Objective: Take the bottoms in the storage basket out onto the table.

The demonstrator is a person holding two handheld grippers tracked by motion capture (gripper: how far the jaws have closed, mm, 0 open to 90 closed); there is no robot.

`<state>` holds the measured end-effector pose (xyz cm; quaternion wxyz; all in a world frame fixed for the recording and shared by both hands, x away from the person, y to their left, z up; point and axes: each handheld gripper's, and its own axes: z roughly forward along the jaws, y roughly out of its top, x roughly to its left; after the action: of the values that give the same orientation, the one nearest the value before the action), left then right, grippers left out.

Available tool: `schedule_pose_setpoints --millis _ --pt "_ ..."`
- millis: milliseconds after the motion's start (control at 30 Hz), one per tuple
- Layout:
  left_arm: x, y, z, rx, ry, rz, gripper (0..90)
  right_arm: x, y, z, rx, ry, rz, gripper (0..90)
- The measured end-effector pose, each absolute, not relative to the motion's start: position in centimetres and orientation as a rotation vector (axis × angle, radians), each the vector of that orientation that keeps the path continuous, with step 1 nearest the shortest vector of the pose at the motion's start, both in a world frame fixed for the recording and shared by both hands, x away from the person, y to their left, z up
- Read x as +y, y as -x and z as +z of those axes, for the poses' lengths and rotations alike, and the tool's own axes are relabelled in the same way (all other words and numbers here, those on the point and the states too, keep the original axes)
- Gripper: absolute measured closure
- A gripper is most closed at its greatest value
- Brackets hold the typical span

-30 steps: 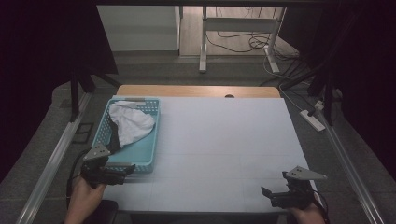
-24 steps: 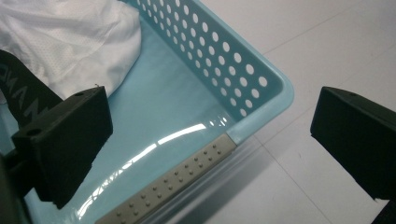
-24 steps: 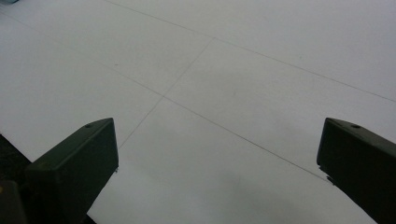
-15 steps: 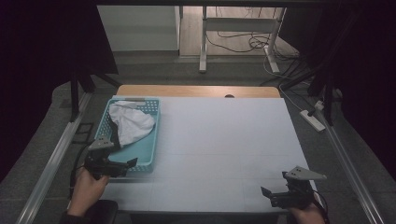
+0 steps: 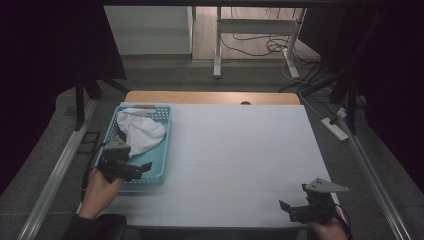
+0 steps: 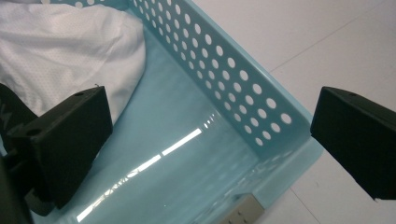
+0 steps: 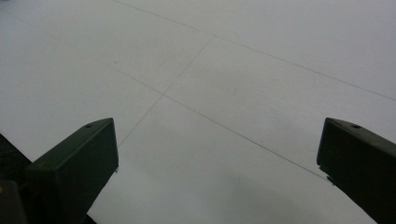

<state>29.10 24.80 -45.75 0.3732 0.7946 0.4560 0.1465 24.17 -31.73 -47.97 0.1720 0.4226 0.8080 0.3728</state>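
A light blue perforated basket (image 5: 161,142) stands at the table's left side, with a crumpled white cloth (image 5: 141,131) in its far half. My left gripper (image 5: 145,168) hovers open over the basket's near end, jaws wide apart. In the left gripper view the basket's wall (image 6: 233,88) and bare floor lie between the jaws, and the white cloth (image 6: 65,51) sits beyond the left jaw. My right gripper (image 5: 286,210) rests open near the table's front right edge, with nothing between its jaws but the white table surface (image 7: 224,84).
The white table top (image 5: 240,155) stretches between the two grippers. A wooden strip (image 5: 210,97) runs along the far edge. Metal rails flank the table; a power strip (image 5: 336,128) and cables lie on the floor at right.
My left gripper has moved forward and up from the table's front left edge to over the basket's near end. The right gripper has stayed put.
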Motion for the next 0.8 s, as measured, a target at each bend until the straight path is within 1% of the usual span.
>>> schedule_pose_setpoints --millis 367,467,800 --pt "25.3 -31.1 -45.0 1.202 -2.022 0.385 0.0 -31.6 -24.2 -48.0 2.298 -1.194 1.050 0.0" --pt "25.4 -31.6 -44.9 1.181 -2.015 0.374 0.0 -31.6 -24.2 -48.0 2.298 -1.195 1.051 0.0" --pt "25.4 -33.7 -44.5 1.209 -2.048 0.388 0.0 -31.6 -24.2 -48.0 2.303 -1.192 1.048 0.0"
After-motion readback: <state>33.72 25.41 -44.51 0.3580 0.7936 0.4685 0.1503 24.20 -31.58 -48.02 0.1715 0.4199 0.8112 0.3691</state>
